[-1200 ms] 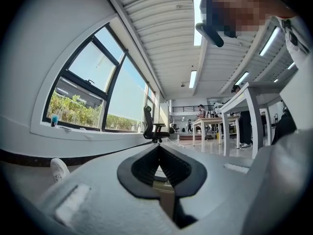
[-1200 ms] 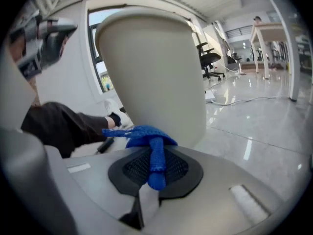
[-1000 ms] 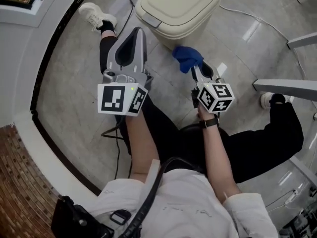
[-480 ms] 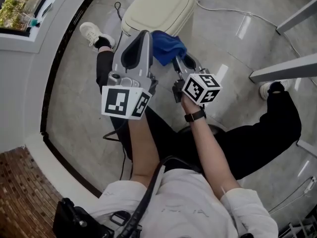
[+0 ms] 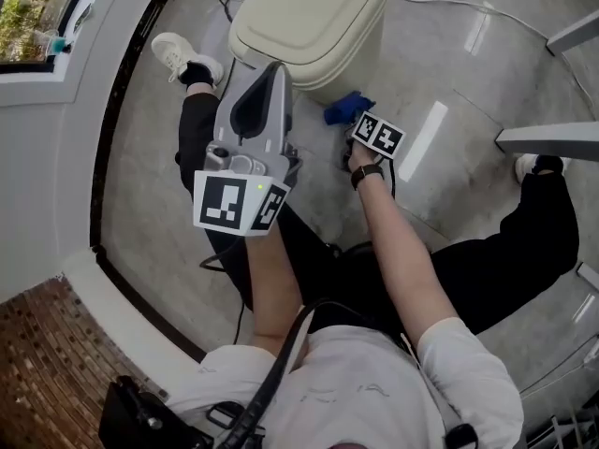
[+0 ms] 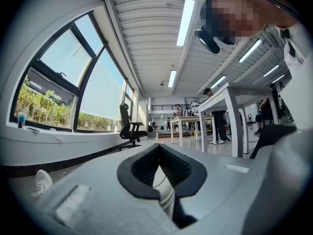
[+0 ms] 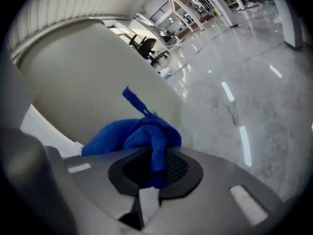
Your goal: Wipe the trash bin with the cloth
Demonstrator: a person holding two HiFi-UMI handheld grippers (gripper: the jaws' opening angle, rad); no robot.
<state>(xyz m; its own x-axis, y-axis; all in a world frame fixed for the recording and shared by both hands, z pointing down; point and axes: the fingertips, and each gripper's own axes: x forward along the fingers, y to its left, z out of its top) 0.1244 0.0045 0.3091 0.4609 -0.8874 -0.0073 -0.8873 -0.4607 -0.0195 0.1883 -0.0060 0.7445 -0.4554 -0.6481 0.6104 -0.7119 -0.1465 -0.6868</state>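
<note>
Pinches the blue cloth (image 7: 132, 133) in the right gripper (image 7: 155, 163), bunched against the lower side wall of the cream trash bin (image 5: 309, 21), near the floor (image 5: 140, 185). Carries the left gripper (image 5: 274, 71) aloft, jaws pressed together, empty. Looks soft, light and floppy; best gripped at a thick fold.

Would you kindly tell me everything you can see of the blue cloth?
The blue cloth looks like soft, bright fabric bunched into a crumpled wad, with one thin corner sticking up. A fold of it is clamped between the jaws of the right tool, and the rest bulges out ahead. It lies against the side wall of the cream plastic trash bin, low down near the glossy grey floor.
</note>
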